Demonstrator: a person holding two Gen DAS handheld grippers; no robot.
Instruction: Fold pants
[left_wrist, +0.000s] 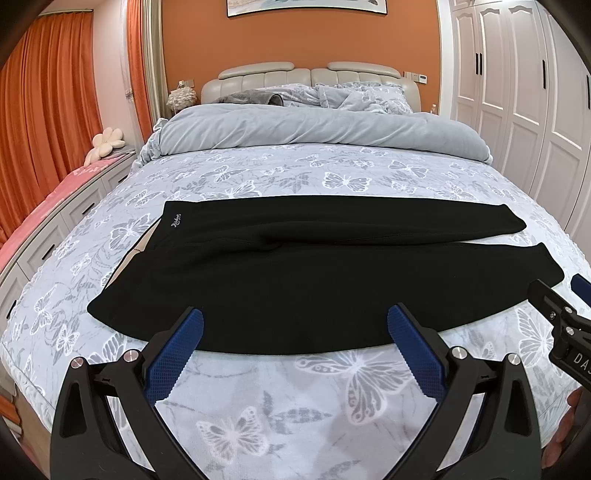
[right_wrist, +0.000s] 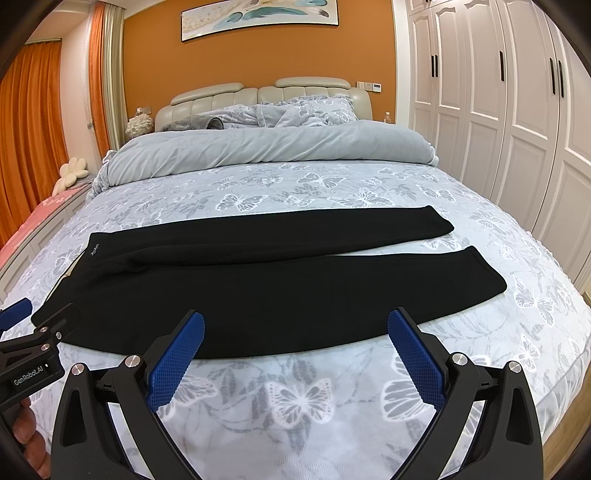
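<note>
Black pants (left_wrist: 325, 273) lie flat across the bed, waistband to the left, both legs stretching right and slightly apart at the cuffs. In the right wrist view the same pants (right_wrist: 236, 280) span the bed's middle. My left gripper (left_wrist: 295, 325) is open, its blue pads hovering over the near edge of the pants toward the waist end. My right gripper (right_wrist: 295, 326) is open too, above the near leg's front edge. Neither holds fabric. The right gripper (left_wrist: 565, 314) shows at the right border of the left wrist view.
The bed (left_wrist: 258, 406) has a pale blue butterfly-print cover. A rolled grey duvet (left_wrist: 317, 129) and pillows lie near the headboard. White wardrobe doors (right_wrist: 509, 110) stand on the right, orange curtains (left_wrist: 48, 122) and a low drawer unit on the left. A hand shows at each view's lower corner.
</note>
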